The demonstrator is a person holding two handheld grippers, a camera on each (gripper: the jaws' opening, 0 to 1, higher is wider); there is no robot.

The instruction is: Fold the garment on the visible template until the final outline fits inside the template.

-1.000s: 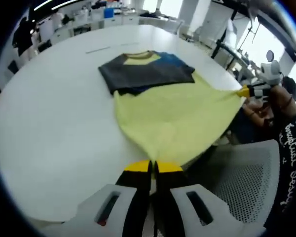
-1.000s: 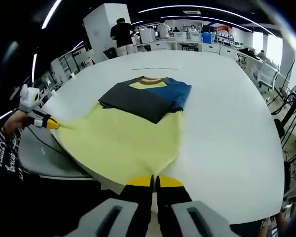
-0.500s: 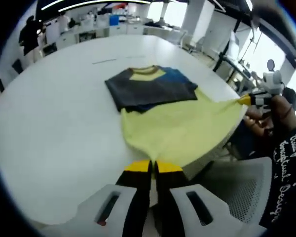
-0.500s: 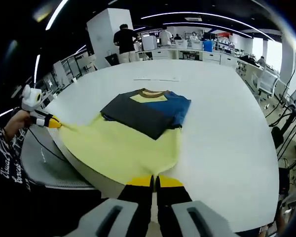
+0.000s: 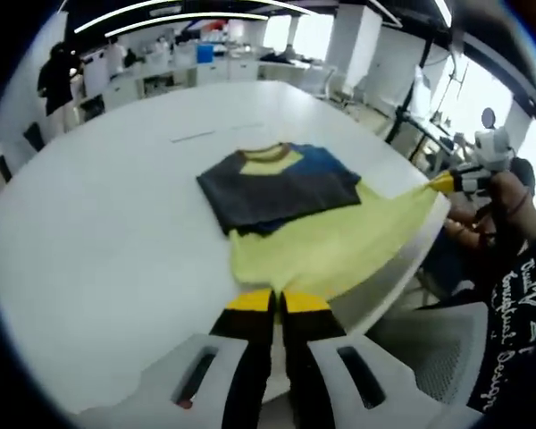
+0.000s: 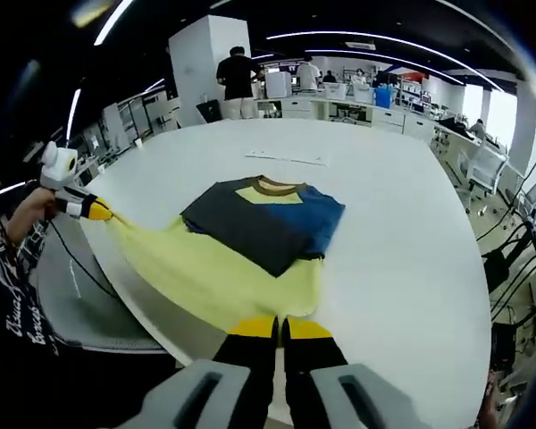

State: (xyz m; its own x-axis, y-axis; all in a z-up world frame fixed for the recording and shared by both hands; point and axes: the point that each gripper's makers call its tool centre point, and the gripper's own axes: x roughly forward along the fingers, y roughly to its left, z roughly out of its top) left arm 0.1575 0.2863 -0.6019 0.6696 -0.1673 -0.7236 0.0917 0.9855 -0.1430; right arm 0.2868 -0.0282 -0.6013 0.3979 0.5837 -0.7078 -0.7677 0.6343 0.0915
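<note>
While the soft knit garment point(image 5: 313, 241) with its pale yellow lower half and dark grey and blue upper part lies near the edge of the round white counter point(image 5: 98, 223), both grippers should carry the hem forward together, level and equally taut, so the fold lands straight on the dark part. The left gripper point(image 5: 276, 302) has its yellow-tipped jaws pressed together on one hem corner, and the right gripper point(image 6: 280, 328) pinches the other corner the same way. The yellow cloth looks thin and limp, stretched flat between them; the counter is smooth and matte.
</note>
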